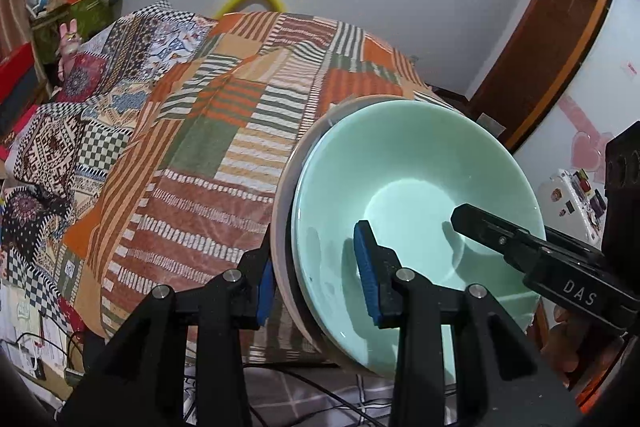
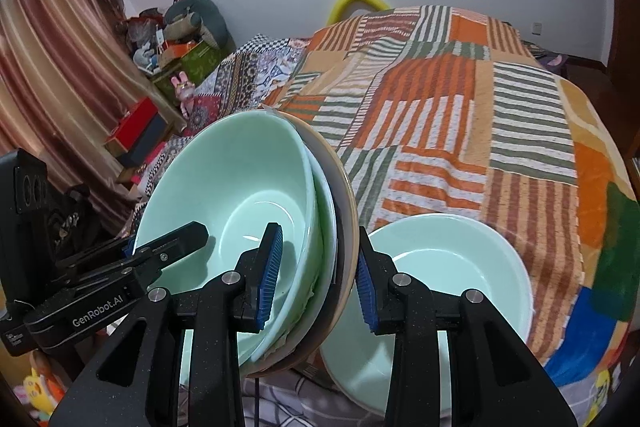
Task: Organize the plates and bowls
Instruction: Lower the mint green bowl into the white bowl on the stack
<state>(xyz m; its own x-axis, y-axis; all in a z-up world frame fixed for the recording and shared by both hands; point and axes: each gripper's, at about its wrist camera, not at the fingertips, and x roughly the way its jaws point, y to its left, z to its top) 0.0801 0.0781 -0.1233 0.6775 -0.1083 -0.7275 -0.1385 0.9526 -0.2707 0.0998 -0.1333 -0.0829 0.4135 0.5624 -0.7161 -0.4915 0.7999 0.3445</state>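
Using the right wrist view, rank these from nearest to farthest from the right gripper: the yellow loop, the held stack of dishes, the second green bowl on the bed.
1. Held stack of dishes: clamped at its rim in the right gripper.
2. Second green bowl: just right of the gripper, resting on the patchwork blanket.
3. Yellow loop: beyond the bed's far edge, by the wall.

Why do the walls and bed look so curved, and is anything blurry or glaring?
Left wrist view: the fisheye lens bends the door frame, corners go dark, and the claw shadows the green bowl. Right wrist view: the same bulge on the striped blanket; sharp, with faint glints.
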